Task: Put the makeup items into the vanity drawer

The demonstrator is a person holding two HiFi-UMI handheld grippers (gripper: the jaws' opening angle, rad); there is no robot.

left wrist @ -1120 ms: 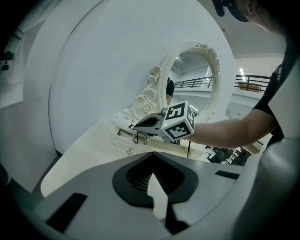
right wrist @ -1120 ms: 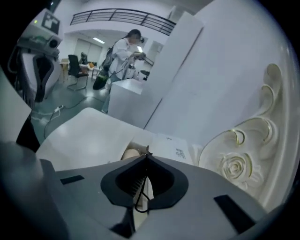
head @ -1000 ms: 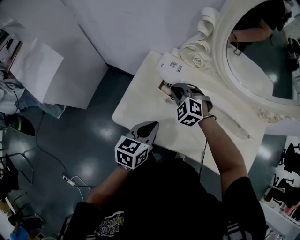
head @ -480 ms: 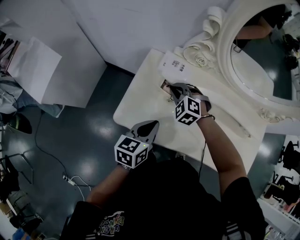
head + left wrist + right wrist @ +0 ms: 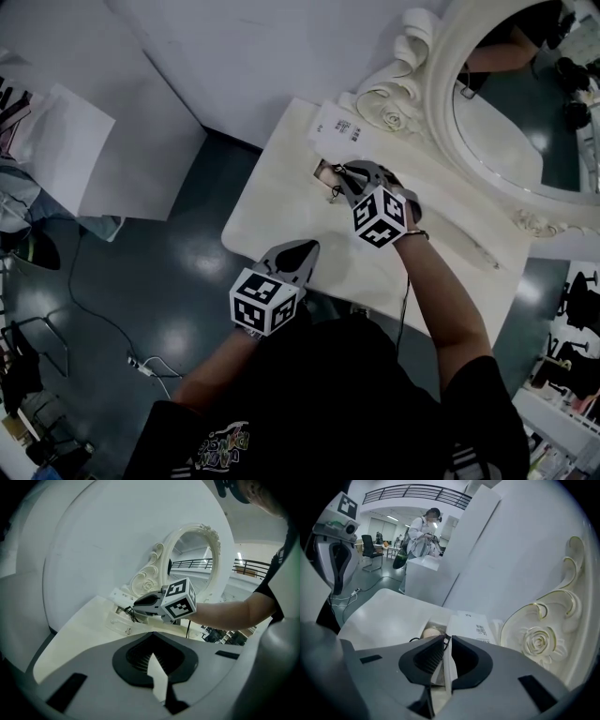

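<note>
My right gripper (image 5: pixel 341 174) reaches over the far left part of the white vanity top (image 5: pixel 272 211). Its jaws are pressed together on a thin black wiry item (image 5: pixel 442 640); what it is stays unclear. Just beyond the tips lies a beige rounded makeup item (image 5: pixel 430 632) inside a clear flat case (image 5: pixel 118 620). A white labelled box (image 5: pixel 469 623) rests behind it. The left gripper (image 5: pixel 302 251) hovers at the table's near edge, shut and empty. No drawer shows in any view.
An oval mirror in an ornate white frame (image 5: pixel 441 103) stands along the back right of the table. A long pale slim item (image 5: pixel 473 251) lies on the right part. White panels (image 5: pixel 141 103) and dark floor with a cable (image 5: pixel 103 319) are on the left.
The head view has shifted a little. The right gripper stays at the clear case, nudged slightly; the left gripper holds its place at the near edge.
</note>
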